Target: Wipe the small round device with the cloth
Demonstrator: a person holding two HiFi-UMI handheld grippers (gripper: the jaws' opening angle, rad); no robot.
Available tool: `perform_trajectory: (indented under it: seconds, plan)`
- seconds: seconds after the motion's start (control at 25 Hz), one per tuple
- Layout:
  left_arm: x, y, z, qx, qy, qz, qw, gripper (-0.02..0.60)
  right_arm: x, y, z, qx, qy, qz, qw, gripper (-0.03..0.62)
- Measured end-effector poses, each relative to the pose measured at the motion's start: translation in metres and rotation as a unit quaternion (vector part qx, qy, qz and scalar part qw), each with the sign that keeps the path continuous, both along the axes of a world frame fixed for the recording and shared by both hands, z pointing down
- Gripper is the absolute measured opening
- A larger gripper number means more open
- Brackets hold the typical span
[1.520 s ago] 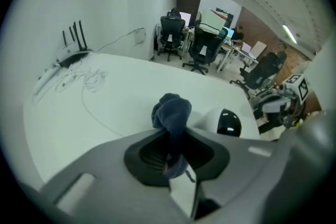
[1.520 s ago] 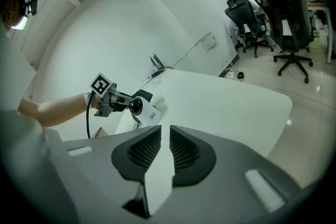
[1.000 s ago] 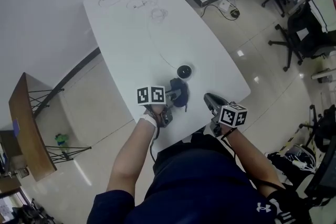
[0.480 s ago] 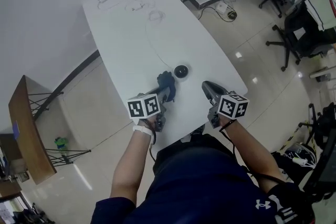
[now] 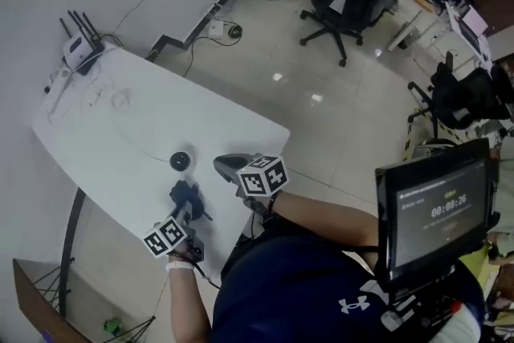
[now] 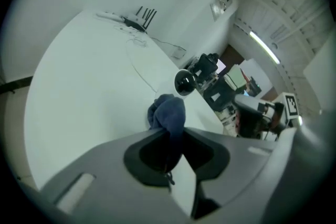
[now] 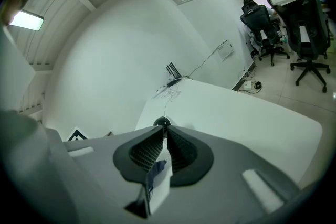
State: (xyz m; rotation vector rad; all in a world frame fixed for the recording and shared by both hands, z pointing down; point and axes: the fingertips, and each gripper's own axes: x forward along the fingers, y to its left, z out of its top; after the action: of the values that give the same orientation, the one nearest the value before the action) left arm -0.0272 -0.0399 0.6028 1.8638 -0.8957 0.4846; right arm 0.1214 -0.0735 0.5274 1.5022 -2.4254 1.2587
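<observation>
Looking down in the head view, I hold my left claw point(image 5: 189, 210) near the close edge of the white table point(image 5: 120, 132), with a dark blue cloth point(image 5: 184, 193) bunched at its tip. The small round device point(image 5: 181, 161) sits on the tabletop just beyond the cloth, with a little gap between them. My right claw point(image 5: 219, 165) hovers beside the device, on its right. In the left gripper view my jaws are clamped on the cloth, which bulges out ahead of them, and the device lies just past it. In the right gripper view my jaws are drawn together with nothing between them, their tips aimed at the device. A router point(image 7: 173, 79) stands at the table's far end.
</observation>
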Motion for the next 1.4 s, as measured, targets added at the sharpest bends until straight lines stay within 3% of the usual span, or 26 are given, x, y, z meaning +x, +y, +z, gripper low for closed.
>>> perform_trajectory:
  seconds: [0.32, 0.52, 0.6, 0.88, 1.16, 1.4]
  plan:
    - [0.046, 0.075, -0.056, 0.020, 0.023, 0.021, 0.9993, 0.061, 0.005, 0.046, -0.022, 0.020, 0.001, -0.064, 0.998, 0.014]
    - [0.078, 0.075, -0.078, 0.060, 0.044, 0.048, 0.9960, 0.061, 0.017, 0.054, -0.047, 0.058, 0.011, -0.071, 0.996, 0.014]
    - [0.074, 0.066, -0.083, 0.073, 0.051, 0.043, 0.9951, 0.061, 0.011, 0.049, -0.055, 0.071, 0.024, -0.073, 0.995, 0.014]
    - [0.043, 0.061, -0.085, 0.057, 0.079, -0.005, 0.9952, 0.061, -0.018, 0.048, -0.058, 0.085, 0.053, -0.062, 0.993, 0.014]
    - [0.032, 0.075, -0.084, 0.078, 0.066, 0.011, 0.9947, 0.061, -0.027, 0.053, -0.061, 0.099, 0.059, -0.060, 0.992, 0.014]
    - [0.032, 0.076, -0.080, 0.071, 0.065, 0.011, 0.9953, 0.061, -0.030, 0.055, -0.066, 0.112, 0.066, -0.068, 0.989, 0.014]
